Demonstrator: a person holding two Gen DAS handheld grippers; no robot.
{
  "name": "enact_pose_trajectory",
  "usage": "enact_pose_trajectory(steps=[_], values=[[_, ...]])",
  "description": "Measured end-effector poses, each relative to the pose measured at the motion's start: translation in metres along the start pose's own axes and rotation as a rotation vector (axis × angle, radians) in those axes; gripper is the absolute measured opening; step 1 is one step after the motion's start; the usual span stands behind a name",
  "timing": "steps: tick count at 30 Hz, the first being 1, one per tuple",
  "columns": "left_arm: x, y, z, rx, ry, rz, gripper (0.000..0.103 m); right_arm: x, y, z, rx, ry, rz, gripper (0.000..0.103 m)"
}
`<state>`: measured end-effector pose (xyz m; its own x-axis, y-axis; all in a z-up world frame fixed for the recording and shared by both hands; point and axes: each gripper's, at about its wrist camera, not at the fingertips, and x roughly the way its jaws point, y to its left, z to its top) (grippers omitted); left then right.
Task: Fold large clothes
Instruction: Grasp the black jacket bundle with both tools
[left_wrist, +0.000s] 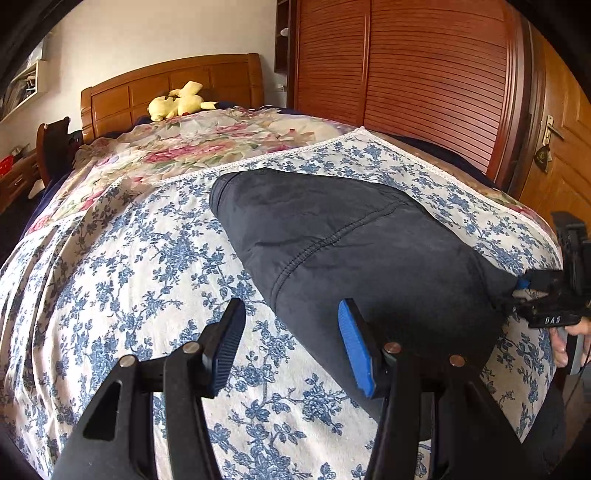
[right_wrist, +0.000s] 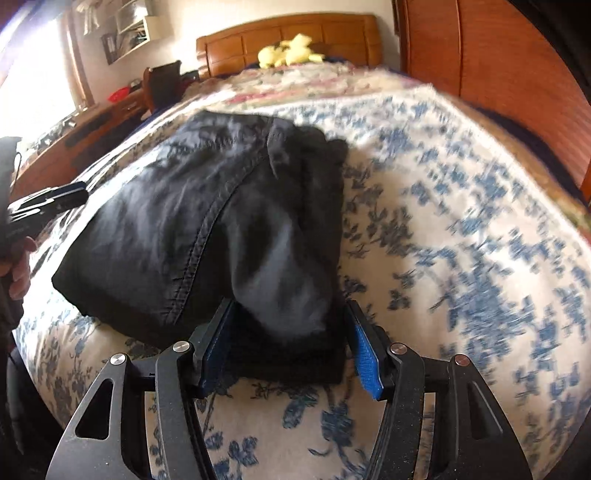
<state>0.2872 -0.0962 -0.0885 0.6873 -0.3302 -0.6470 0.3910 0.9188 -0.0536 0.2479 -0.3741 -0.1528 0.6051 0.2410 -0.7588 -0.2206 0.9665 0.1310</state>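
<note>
I count one bed (left_wrist: 110, 236), covered by one blue-flowered white sheet (left_wrist: 110, 280) and, beyond it at twelve o'clock, one pink-flowered quilt (left_wrist: 177, 147). One wooden headboard (left_wrist: 170, 88) stands behind. One folded dark garment (left_wrist: 351, 236) lies on the sheet at centre. One yellow plush toy (left_wrist: 181, 101) sits by the headboard. I hold two tongs. The left tongs (left_wrist: 291, 345) stand open, empty, their right pad beside the garment's near edge. The right tongs (right_wrist: 290, 345) straddle the garment's near fold at six o'clock; I cannot tell whether the pads press it.
</note>
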Motion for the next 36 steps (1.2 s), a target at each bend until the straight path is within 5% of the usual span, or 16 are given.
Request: enact_pose_trajectory(steps=[26,31,36], values=[[0.152,0.073,0.092,-0.085,0.067,0.053,0.052,0.020,0.005,-0.014,-0.013,-0.026,0.027,0.061],[0.180,0.089,0.098,-0.117,0.120,0.049,0.056,0.021,0.004,-0.013,-0.013,-0.030,0.031,0.061],[0.198,0.094,0.094,-0.122,0.126,0.059,0.072,0.021,0.005,-0.014,-0.015,-0.030,0.032,0.061]])
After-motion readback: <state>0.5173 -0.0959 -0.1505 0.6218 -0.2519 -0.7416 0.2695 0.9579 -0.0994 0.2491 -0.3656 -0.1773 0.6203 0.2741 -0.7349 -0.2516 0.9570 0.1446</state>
